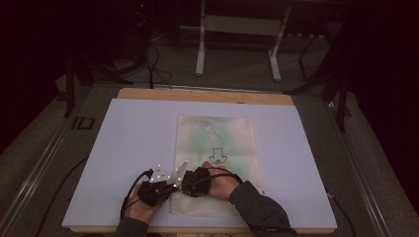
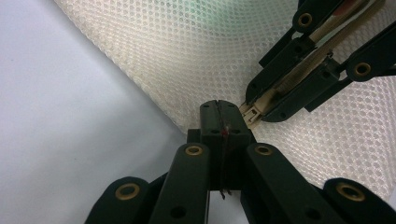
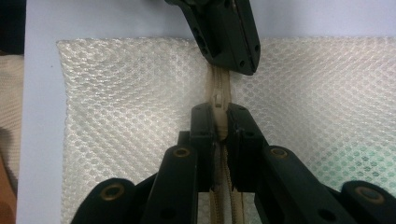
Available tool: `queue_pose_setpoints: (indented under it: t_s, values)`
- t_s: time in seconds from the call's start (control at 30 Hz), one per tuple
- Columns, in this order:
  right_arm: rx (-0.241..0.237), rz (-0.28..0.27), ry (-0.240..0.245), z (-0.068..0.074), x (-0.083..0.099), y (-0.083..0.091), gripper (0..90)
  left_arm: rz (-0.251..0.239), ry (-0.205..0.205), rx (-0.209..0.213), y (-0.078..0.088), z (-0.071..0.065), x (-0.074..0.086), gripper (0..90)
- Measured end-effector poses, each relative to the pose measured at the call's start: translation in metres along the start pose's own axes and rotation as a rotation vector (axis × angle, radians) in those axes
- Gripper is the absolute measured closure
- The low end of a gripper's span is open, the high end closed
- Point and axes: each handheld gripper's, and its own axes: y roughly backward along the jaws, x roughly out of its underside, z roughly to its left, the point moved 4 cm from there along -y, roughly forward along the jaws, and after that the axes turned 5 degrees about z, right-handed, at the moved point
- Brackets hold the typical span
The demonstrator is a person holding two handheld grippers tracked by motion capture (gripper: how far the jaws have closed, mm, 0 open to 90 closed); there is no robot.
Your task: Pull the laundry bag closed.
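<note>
A white mesh bag (image 1: 217,133) lies flat on the pale mat, with something green showing through it and a black arrow printed on it. A beige zipper (image 3: 219,81) runs along its near-left part. In the right gripper view, my right gripper (image 3: 218,116) is shut on the zipper slider (image 3: 218,103). My left gripper (image 3: 229,51) faces it a short way along, clamped on the zipper's end. Seen from the left gripper view, my left gripper (image 2: 219,109) has its jaws pressed together at the bag's edge, with the right gripper (image 2: 254,112) almost touching them. From above, both grippers (image 1: 178,185) meet tip to tip.
The pale mat (image 1: 128,143) covers a wooden table (image 1: 197,94). Behind the table stands a white metal frame (image 1: 237,29), and cables (image 1: 153,64) trail on the dark floor. A dark-sleeved forearm (image 1: 257,205) lies across the bag's near corner.
</note>
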Motion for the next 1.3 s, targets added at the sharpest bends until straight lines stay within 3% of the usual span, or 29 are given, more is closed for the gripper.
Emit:
queue_pose_setpoints:
  t_s: [1.3]
  values:
    - [-0.003, 0.081, 0.01, 0.003, 0.025, 0.013, 82.3, 0.0, 0.001, 0.004, 0.0, 0.001, 0.0, 89.5]
